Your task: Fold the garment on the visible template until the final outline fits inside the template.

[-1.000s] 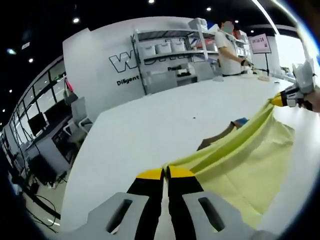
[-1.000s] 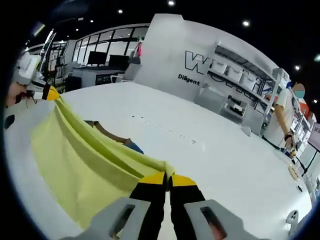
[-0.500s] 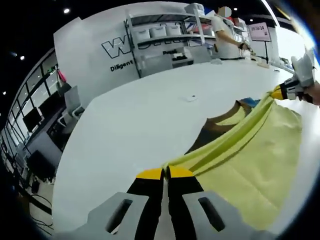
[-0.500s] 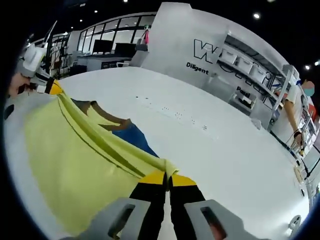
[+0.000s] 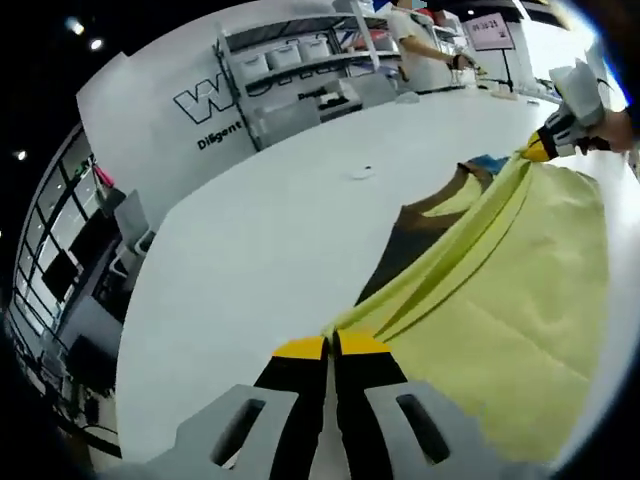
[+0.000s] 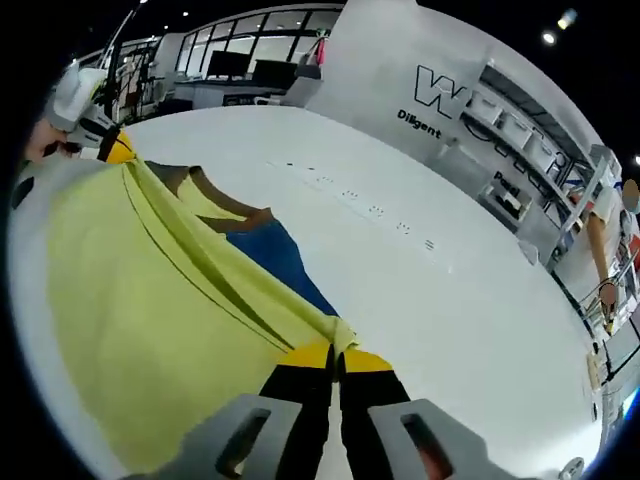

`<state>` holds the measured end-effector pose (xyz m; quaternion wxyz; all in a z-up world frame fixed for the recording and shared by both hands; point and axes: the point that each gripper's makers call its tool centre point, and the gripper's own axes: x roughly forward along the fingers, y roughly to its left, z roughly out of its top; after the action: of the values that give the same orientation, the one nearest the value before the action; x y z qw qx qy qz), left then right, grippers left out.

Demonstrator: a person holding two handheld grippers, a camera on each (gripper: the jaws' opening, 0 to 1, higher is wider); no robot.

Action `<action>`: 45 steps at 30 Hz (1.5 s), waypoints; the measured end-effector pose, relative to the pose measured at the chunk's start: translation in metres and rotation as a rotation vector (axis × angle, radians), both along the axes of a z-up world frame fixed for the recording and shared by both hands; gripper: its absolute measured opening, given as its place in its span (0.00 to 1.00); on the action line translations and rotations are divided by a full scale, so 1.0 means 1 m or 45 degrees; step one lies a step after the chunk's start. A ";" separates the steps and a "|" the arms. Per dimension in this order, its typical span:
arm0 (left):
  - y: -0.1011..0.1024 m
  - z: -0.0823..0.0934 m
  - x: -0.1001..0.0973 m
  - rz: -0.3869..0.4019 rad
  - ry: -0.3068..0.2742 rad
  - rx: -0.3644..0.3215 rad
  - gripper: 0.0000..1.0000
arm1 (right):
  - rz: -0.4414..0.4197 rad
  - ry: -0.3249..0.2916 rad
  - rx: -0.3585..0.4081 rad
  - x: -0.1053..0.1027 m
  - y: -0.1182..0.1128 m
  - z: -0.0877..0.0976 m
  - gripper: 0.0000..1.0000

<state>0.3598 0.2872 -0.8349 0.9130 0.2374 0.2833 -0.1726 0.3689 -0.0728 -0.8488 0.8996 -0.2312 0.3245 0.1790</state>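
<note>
A pale yellow garment [image 5: 510, 300] with a brown trimmed neckline [image 5: 420, 225] hangs stretched between both grippers above a white table [image 5: 270, 240]. My left gripper [image 5: 330, 345] is shut on one corner of its edge. My right gripper [image 6: 335, 355] is shut on the other corner of the same edge. In the left gripper view the right gripper [image 5: 545, 148] shows at the far right, pinching the cloth. In the right gripper view the left gripper [image 6: 110, 150] shows at the far left. A blue template [image 6: 275, 260] lies on the table under the garment [image 6: 130, 300], partly covered.
The white table [image 6: 400, 290] stretches far ahead, with a few small marks [image 6: 375, 212] on it. A white wall with lettering and shelves of bins [image 5: 290, 60] stands behind. A person [image 5: 420, 45] stands at the far table end. Desks and chairs [image 5: 90, 260] lie beyond the left edge.
Both views have tilted downward and nearer the table. The garment has come lower and spread wider, and more of the blue template shows beneath it. Both grippers stay shut on the cloth.
</note>
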 end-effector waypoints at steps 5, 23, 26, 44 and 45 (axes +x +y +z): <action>0.009 -0.003 -0.006 0.054 0.041 -0.095 0.00 | -0.006 0.036 0.066 -0.011 -0.003 -0.001 0.00; 0.019 -0.003 -0.039 -0.022 0.027 -0.039 0.00 | 0.035 0.098 0.047 -0.055 0.010 -0.002 0.00; 0.022 -0.004 -0.042 -0.012 0.035 -0.054 0.00 | 0.025 0.099 0.073 -0.063 0.011 -0.002 0.00; 0.008 0.006 -0.050 -0.303 -0.033 0.055 0.13 | 0.240 0.057 0.101 -0.072 0.018 0.012 0.23; 0.005 0.008 -0.052 -0.347 -0.043 0.063 0.18 | 0.271 0.050 0.084 -0.072 0.019 0.013 0.25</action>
<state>0.3077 0.2922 -0.8269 0.8796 0.2989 0.2372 -0.2842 0.2972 -0.0536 -0.8356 0.8761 -0.2310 0.3097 0.2884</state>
